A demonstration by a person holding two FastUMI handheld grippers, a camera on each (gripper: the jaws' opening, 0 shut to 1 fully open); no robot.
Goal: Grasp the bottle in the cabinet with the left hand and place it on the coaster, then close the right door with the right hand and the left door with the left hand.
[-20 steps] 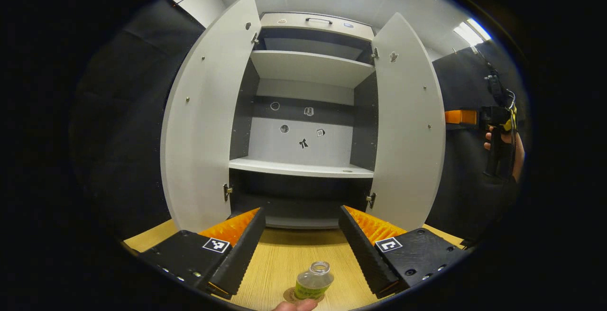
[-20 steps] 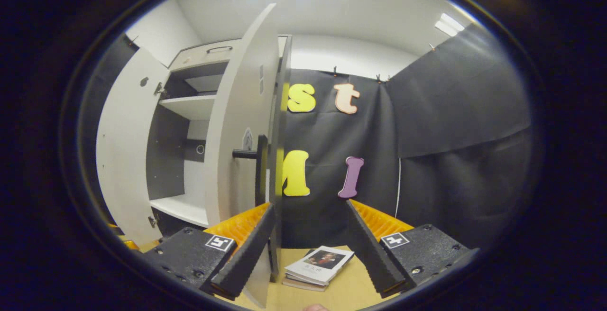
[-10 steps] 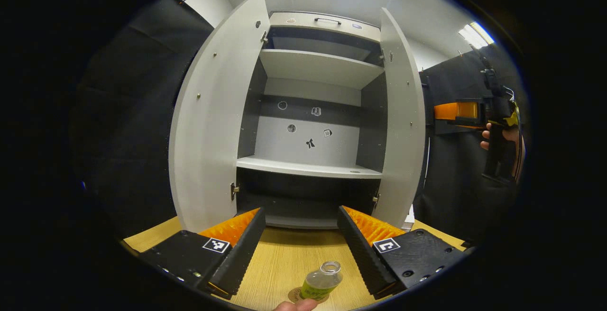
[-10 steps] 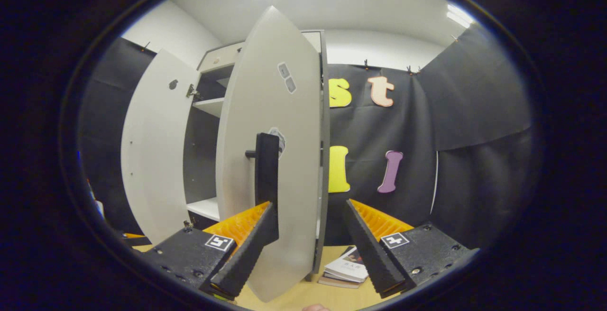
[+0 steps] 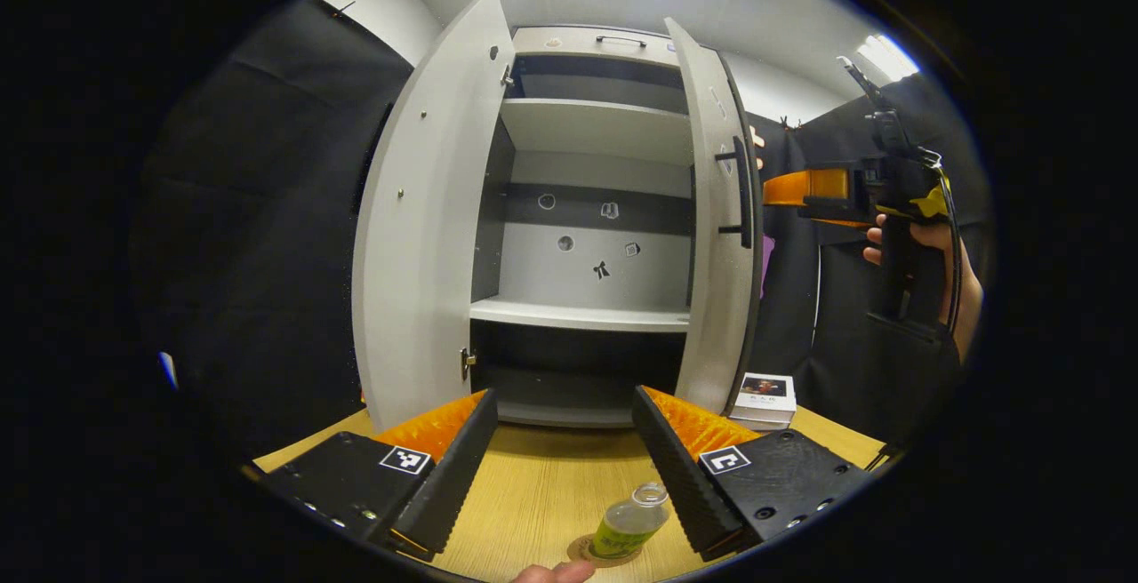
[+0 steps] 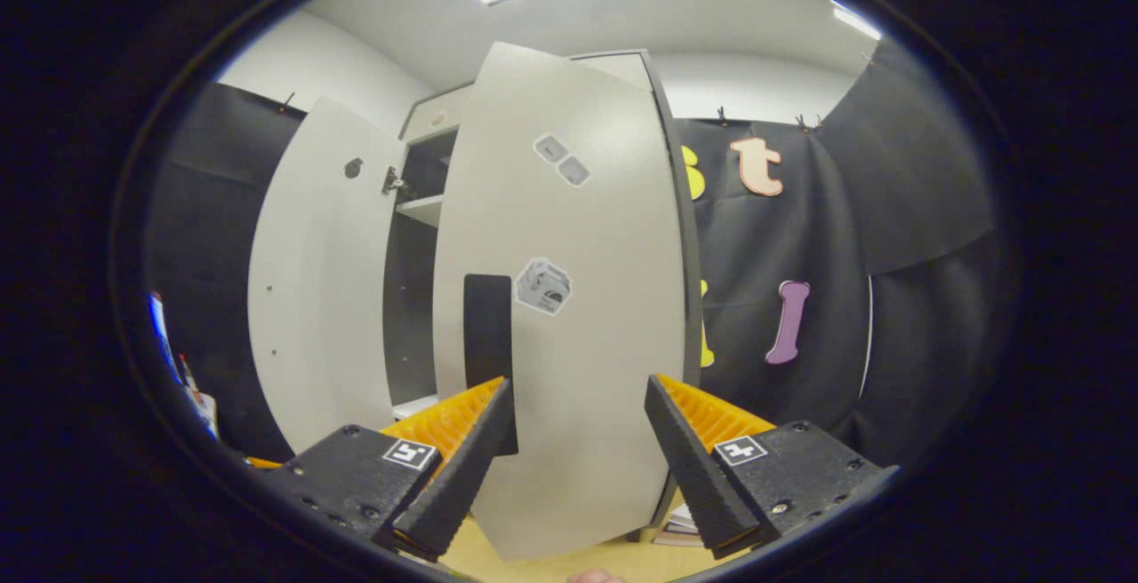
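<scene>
A small clear bottle (image 5: pixel 631 525) with a green label stands on a round coaster (image 5: pixel 585 555) on the wooden table, just below my open left gripper (image 5: pixel 562 396); nothing is between its fingers. The cabinet's left door (image 5: pixel 418 227) stands wide open. The right door (image 5: pixel 716 236) is partly swung in, edge-on, with its dark handle (image 5: pixel 742 192) showing. My right gripper (image 5: pixel 791 187), held by a hand (image 5: pixel 916 241), is at that door's outer side. In the right gripper view, the open right gripper (image 6: pixel 578 383) faces the right door (image 6: pixel 587 343) close up, beside the handle (image 6: pixel 487 334).
The cabinet shelves (image 5: pixel 582 312) are bare, with small stickers on the back panel. A stack of books (image 5: pixel 765 392) lies on the table right of the cabinet, its edge (image 6: pixel 680 521) showing under the door. The left door (image 6: pixel 316 299) stands open.
The right door has swung from wide open to roughly half shut, with the right gripper following its outer face. The bottle has stayed on the coaster; the left gripper has barely shifted.
</scene>
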